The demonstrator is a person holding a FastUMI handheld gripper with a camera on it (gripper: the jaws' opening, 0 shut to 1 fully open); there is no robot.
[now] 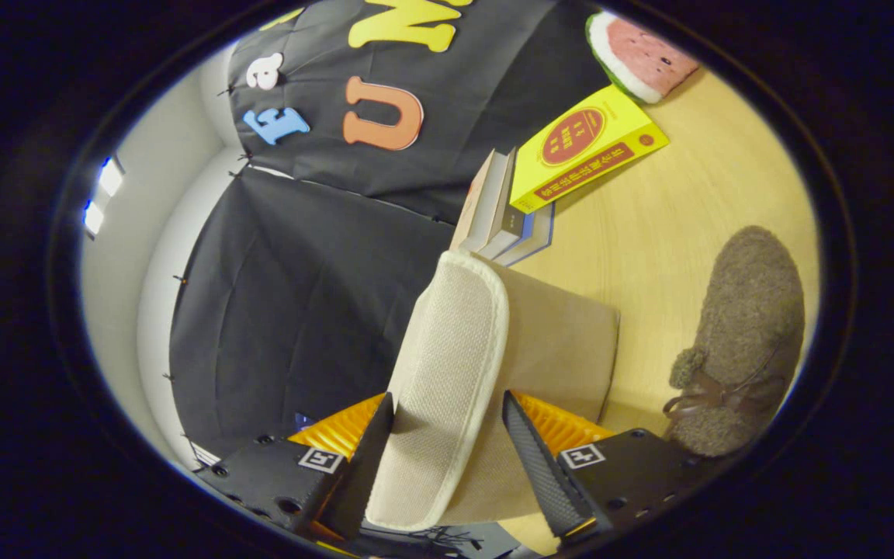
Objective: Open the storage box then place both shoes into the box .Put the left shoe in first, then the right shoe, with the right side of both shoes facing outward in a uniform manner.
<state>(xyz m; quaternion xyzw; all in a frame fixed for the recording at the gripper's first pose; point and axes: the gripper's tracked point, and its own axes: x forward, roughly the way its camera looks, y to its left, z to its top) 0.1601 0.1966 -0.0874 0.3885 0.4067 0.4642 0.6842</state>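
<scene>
The tool has its two fingers closed in on the beige fabric lid flap of the storage box, one finger on each face of it, low in the middle of the frame. The flap has a woven panel and a padded, stitched rim (soft and light, likely to fold or slip rather than resist), so the firm rim is the better place to hold it. Behind it, the plain beige side of the storage box rises at centre right. Whether the lid is fully lifted is hard to tell from this tilted angle. The brown fuzzy slipper-style shoe with a small bow lies on the pale wooden surface at right, well apart from the tool; it looks light, squashy and easiest to pinch at the collar edge.
</scene>
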